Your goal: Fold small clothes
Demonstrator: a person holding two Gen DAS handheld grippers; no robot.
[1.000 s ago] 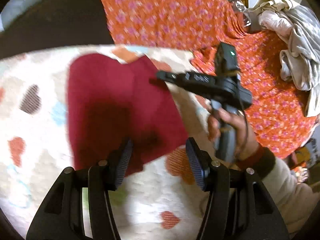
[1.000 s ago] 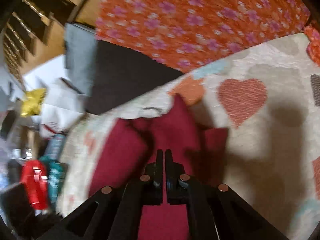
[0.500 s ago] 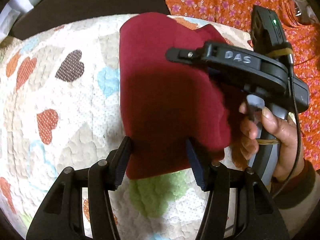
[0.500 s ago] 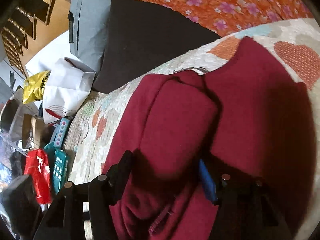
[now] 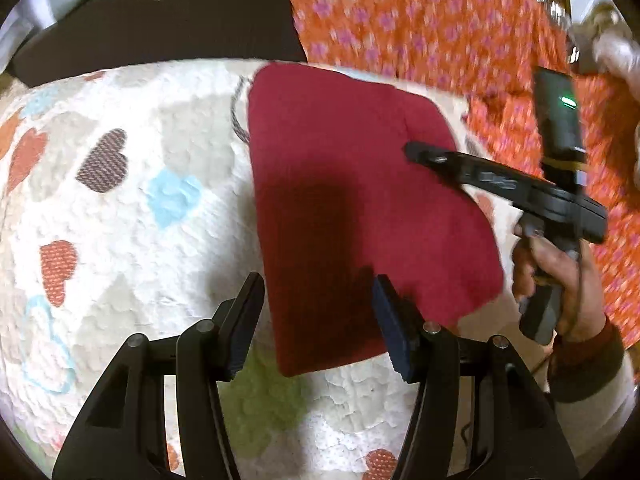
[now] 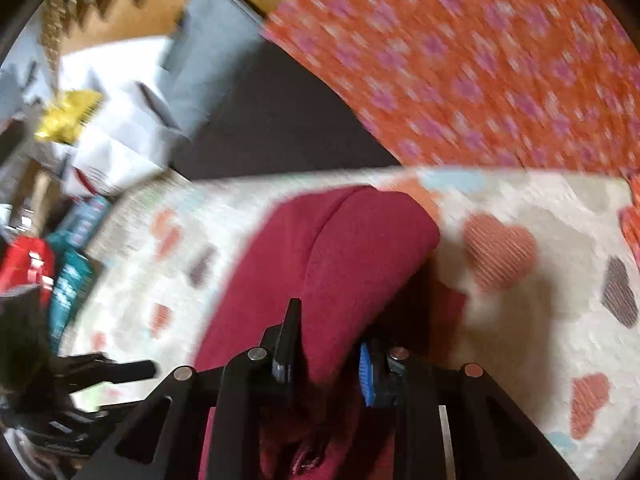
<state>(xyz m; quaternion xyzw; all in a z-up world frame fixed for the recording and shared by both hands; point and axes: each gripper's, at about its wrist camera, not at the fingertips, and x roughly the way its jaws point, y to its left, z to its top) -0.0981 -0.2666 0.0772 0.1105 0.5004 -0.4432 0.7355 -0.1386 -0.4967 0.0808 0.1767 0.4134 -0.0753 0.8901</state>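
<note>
Warm indoor light falls from above, casting a dark shadow across the middle of the maroon garment (image 5: 360,200) and beside it on the heart-print quilt (image 5: 120,208). Motion blur smears the orange floral cloth (image 6: 500,64) beyond the garment, heaviest in the right wrist view. Fisheye curvature bends both frames, corners vignetted black.
</note>
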